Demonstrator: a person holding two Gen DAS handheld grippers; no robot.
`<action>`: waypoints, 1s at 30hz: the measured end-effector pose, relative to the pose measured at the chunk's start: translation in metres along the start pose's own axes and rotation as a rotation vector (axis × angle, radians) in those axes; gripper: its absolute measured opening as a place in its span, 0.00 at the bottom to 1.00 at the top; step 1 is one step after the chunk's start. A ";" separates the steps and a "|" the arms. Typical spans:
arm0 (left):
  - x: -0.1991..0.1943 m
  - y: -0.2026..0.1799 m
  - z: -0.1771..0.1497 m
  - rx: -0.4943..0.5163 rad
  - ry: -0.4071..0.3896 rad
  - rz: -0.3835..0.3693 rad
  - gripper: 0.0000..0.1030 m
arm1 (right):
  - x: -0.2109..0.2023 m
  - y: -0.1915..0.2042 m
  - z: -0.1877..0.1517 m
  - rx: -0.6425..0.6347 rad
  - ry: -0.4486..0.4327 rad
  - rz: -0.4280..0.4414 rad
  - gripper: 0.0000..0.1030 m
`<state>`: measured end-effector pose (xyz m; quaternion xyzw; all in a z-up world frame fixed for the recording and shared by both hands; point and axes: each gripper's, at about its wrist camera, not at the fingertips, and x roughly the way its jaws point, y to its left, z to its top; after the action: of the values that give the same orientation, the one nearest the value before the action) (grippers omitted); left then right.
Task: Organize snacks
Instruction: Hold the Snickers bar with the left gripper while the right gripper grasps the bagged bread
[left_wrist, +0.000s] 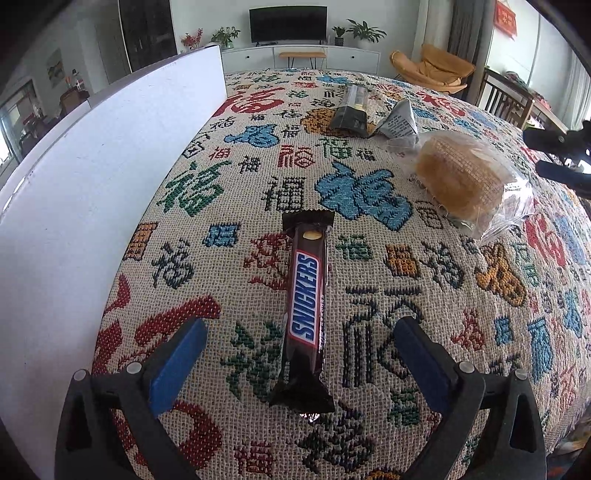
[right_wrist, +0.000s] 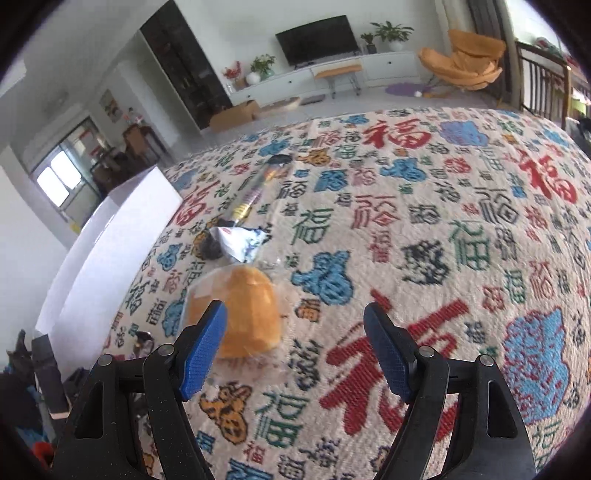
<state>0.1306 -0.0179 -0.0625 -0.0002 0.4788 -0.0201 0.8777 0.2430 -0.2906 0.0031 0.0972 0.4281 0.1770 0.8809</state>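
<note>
A brown Snickers bar (left_wrist: 304, 306) lies lengthwise on the patterned tablecloth, between the two fingers of my open left gripper (left_wrist: 299, 350), untouched. A bun in a clear bag (left_wrist: 465, 177) lies to its right; it also shows in the right wrist view (right_wrist: 247, 314), just ahead-left of my open, empty right gripper (right_wrist: 295, 347). Farther back lie a dark snack packet (left_wrist: 351, 110) and a silver triangular pouch (left_wrist: 400, 120); these show in the right wrist view as a long packet (right_wrist: 255, 192) and a pouch (right_wrist: 238, 242). The right gripper shows at the left view's right edge (left_wrist: 557, 155).
A white box (left_wrist: 92, 177) stands along the left side of the table, also in the right wrist view (right_wrist: 110, 251). The tablecloth (right_wrist: 443, 240) covers the whole table. Living room with a TV (left_wrist: 288, 24), an orange chair (right_wrist: 465, 62) and wooden chairs lies beyond.
</note>
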 end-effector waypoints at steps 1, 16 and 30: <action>0.000 0.000 0.000 0.000 0.000 0.000 0.98 | 0.007 0.007 0.005 -0.012 0.024 0.005 0.78; 0.000 0.000 -0.001 0.000 -0.001 -0.001 0.99 | 0.067 0.081 -0.001 -0.253 0.228 -0.114 0.77; 0.001 0.000 -0.001 0.002 -0.001 0.000 1.00 | 0.099 0.081 -0.024 -0.326 0.232 -0.190 0.83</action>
<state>0.1301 -0.0179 -0.0640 0.0004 0.4784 -0.0206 0.8779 0.2626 -0.1770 -0.0568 -0.1082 0.4997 0.1699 0.8424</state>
